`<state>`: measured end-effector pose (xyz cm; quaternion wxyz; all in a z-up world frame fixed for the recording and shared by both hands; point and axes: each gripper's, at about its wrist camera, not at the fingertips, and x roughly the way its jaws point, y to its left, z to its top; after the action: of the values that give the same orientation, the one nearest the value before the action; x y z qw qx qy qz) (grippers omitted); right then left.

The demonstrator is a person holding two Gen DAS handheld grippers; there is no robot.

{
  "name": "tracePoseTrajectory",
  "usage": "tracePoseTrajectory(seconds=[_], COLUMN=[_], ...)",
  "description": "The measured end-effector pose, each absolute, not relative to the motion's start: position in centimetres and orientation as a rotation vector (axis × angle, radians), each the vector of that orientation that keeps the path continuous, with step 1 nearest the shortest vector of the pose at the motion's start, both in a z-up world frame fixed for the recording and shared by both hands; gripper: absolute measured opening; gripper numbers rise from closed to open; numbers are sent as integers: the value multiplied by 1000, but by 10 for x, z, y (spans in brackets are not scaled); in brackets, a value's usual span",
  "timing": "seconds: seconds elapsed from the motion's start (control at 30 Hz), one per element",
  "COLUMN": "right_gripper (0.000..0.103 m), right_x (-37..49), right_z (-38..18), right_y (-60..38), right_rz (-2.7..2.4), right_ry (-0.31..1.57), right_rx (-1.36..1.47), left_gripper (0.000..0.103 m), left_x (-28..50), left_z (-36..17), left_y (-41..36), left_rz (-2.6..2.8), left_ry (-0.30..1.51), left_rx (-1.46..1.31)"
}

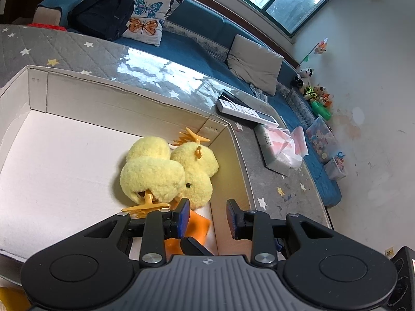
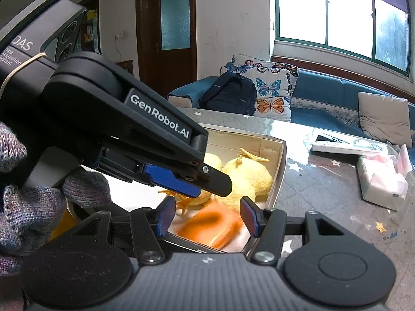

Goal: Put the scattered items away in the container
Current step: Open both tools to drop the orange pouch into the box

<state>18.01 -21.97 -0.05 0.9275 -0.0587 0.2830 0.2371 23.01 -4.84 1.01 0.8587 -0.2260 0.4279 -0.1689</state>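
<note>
A yellow plush duck with orange feet lies inside the white cardboard box, near its right wall. An orange object lies in the box just below the duck; in the right wrist view it is a blurred orange shape. My left gripper is open and empty over the box's right wall. My right gripper is open and empty above the orange object. The duck and box also show there, with the left gripper crossing above.
A white remote and a tissue pack lie on the grey star-patterned table to the right of the box. Behind is a blue sofa with butterfly cushions and a black backpack. A gloved hand holds the left gripper.
</note>
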Motion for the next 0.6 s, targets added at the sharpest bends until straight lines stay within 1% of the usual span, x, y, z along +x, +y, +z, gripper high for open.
tracePoseTrajectory(seconds=[0.37,0.6], right_gripper=[57,64], right_x=[172,154], right_z=[5,13], right_y=[-221,-222], right_rz=[477,474], right_ry=[563,539], right_rx=[-107,-111], left_gripper=[33,33], left_x=[219,200], left_z=[16,25], left_y=[-48,-47], left_rz=[-354,-362], left_ry=[888,860], left_rx=[-473,-458])
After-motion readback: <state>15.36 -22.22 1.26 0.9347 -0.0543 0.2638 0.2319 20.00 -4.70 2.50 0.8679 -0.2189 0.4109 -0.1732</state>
